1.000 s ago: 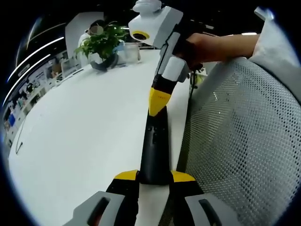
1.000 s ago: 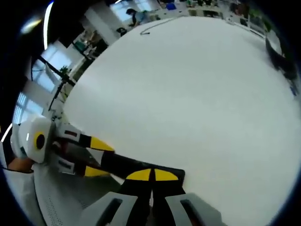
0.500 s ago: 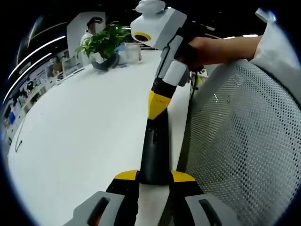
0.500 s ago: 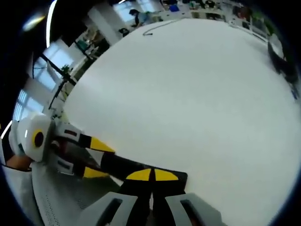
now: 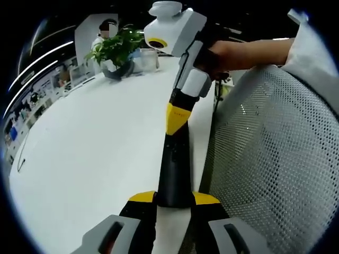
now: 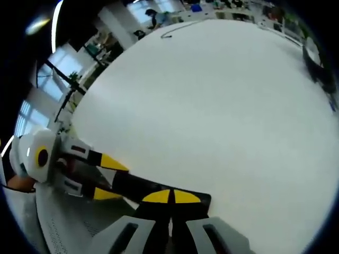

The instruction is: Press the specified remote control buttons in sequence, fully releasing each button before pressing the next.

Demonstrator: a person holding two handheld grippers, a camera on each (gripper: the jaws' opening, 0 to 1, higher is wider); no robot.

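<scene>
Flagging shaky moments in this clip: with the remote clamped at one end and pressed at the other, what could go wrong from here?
1. The remote lies at the table edge beside a mesh chair; a slip could drop it off.
2. The right hand-held gripper, jaws closed, covers the buttons, so a wrong press is possible.
3. The left hand-held gripper grips only the remote's end, so it might pivot under pressure.

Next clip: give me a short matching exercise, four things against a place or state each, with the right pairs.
Things:
1. long black remote control
2. left gripper
3. right gripper
4. green potted plant

Places or states:
A. far end of the white table
B. jaws shut, tips on the remote's far end
C. clamped at its near end, lying along the table edge beside the grey mesh chair back
D. shut on the remote's near end

Pairs: 1-C, 2-D, 3-B, 4-A
</scene>
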